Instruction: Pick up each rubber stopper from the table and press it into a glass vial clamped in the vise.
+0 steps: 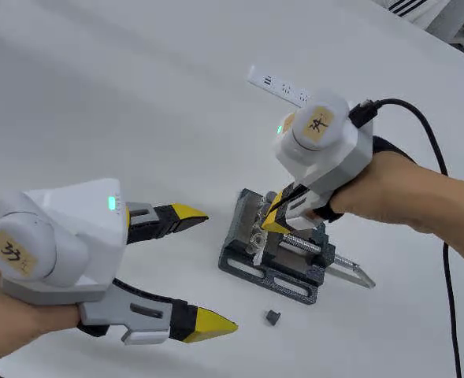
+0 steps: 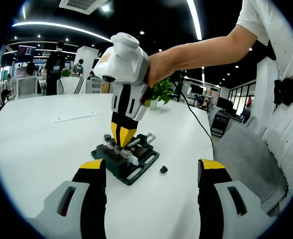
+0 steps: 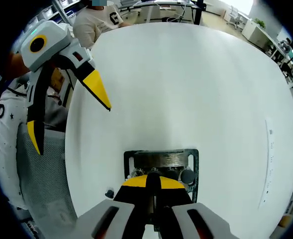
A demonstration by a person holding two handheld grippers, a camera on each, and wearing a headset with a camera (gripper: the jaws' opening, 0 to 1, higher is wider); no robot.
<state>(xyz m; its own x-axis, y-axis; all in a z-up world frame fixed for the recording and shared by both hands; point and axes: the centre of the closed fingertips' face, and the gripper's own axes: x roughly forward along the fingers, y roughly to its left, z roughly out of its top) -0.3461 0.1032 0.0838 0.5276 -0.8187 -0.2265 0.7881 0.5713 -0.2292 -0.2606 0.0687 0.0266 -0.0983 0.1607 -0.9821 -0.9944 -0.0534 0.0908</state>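
Desk, white, carries a dark vise. Right gripper points down into the vise, its jaws pinched together. Left gripper hovers well apart, jaws spread wide. One small dark rubber stopper lies on the desk just beside the vise.

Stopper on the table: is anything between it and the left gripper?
Nothing visible. Bare table lies between the open left gripper and the stopper; the vise, with the right gripper over it, stands off to one side.
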